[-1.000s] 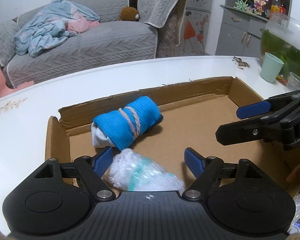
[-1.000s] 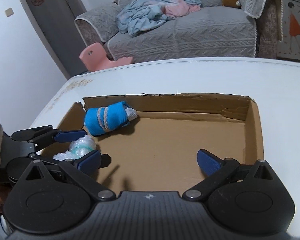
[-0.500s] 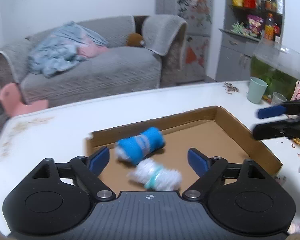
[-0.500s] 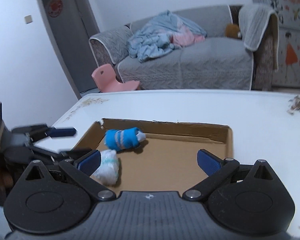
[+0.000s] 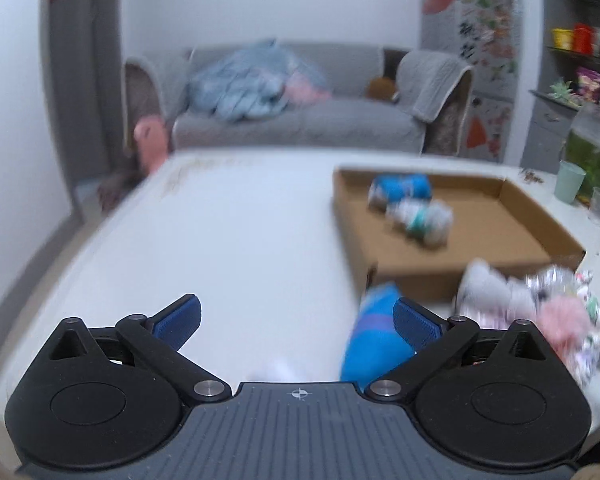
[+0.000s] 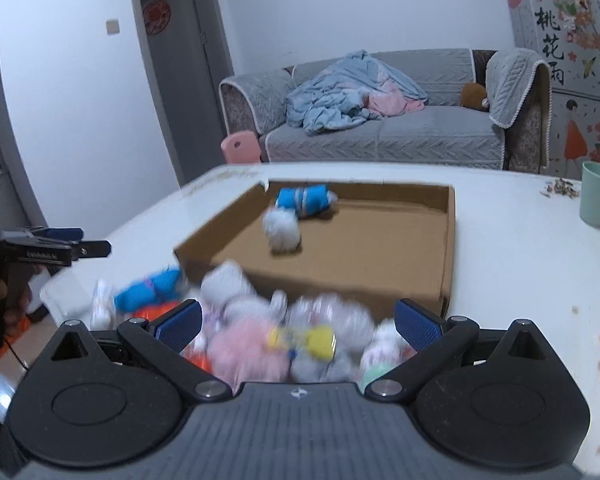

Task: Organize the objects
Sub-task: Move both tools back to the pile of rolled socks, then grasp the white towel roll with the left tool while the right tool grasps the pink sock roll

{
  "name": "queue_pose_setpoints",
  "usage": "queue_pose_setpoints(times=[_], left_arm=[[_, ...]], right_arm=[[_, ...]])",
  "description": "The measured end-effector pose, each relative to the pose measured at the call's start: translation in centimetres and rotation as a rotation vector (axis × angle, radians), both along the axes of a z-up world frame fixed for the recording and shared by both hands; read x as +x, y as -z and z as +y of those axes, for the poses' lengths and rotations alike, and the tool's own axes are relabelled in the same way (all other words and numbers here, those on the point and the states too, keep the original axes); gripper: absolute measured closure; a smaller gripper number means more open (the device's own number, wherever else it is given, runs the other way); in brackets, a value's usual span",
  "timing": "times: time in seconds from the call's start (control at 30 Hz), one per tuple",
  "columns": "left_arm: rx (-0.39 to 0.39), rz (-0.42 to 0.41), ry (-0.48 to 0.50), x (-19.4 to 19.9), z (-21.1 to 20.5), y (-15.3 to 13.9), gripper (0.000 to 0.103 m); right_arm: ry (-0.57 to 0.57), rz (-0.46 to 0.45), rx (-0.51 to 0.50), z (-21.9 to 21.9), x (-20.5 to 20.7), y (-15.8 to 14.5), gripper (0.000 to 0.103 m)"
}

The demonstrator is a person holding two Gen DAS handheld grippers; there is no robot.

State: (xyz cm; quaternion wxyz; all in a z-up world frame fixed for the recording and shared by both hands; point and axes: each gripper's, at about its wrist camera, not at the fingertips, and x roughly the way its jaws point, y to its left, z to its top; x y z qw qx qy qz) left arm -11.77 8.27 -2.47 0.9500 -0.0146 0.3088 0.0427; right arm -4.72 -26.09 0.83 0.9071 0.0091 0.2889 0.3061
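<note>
Progress: 2 bundles lie inside the cardboard box (image 6: pixel 380 248); a heap remains outside, so most of the sorting looks still to do.

Left gripper (image 5: pixel 296 322): jaws opening, spread wide, nothing between the pads; bare white tabletop (image 5: pixel 240 240) shows in the gap. Its right-hand pad sits in front of a blue rolled bundle (image 5: pixel 370 344) lying outside the box near its front corner; whether they touch cannot be told through the blur.

Blue bundle in box (image 6: pixel 304 200): rolled cloth, bright blue with a pale band around the middle, lying at the far left corner of the box floor.

White bundle in box (image 6: pixel 282 228): bubble-wrap-like, roundish from the right wrist view, with a teal band visible from the left wrist view; just beside the blue one, on the near side.

Heap of unsorted bundles (image 6: pixel 284 336): on the tabletop against the box's near wall; pink fluffy, grey, white, yellow and orange pieces, all blurred, count uncertain.

Right gripper (image 6: pixel 298 322): jaws wide apart, hovering over the heap, gripping nothing.

Green cup (image 6: pixel 598 194): far right on the tabletop, apart from the box.
</note>
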Motion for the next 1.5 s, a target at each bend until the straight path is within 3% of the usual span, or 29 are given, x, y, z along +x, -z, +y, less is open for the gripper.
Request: queue_pose_setpoints(times=[0.1, 0.33, 0.53, 0.8, 1.0, 1.27, 1.33, 1.5], left_arm=[[-0.021, 0.043, -0.059, -0.7, 0.0, 1.4, 0.0], [-0.058, 0.101, -0.093, -1.0, 0.2, 3.9, 0.0], [-0.031, 0.136, -0.091, -0.3, -0.2, 5.6, 0.0], [0.019, 0.147, -0.133, -0.8, 1.8, 5.4, 0.0], [0.013, 0.152, -0.158, -1.3, 3.0, 5.3, 0.0], [-0.007, 0.161, -0.172, -1.9, 2.8, 5.2, 0.0], [0.004, 0.168, -0.164, -1.6, 2.6, 5.6, 0.001], [-0.019, 0.177, -0.121, -1.4, 2.8, 5.9, 0.01]], right_arm=[[-0.003, 0.014, -0.008, 0.6, -0.8, 1.4, 0.001], [-0.052, -0.038, -0.164, 2.3, -2.1, 3.3, 0.004], [-0.064, -0.02, -0.174, 2.5, -2.2, 3.9, 0.009], [-0.111, 0.027, -0.193, 3.1, -3.4, 4.7, 0.009], [-0.118, 0.037, -0.167, 2.6, -3.4, 4.3, 0.009], [-0.153, 0.024, -0.233, 1.5, -2.6, 4.1, 0.028], [-0.165, 0.033, -0.247, 1.7, -2.3, 4.3, 0.039], [-0.157, 0.073, -0.282, 2.1, -1.5, 5.0, 0.043]])
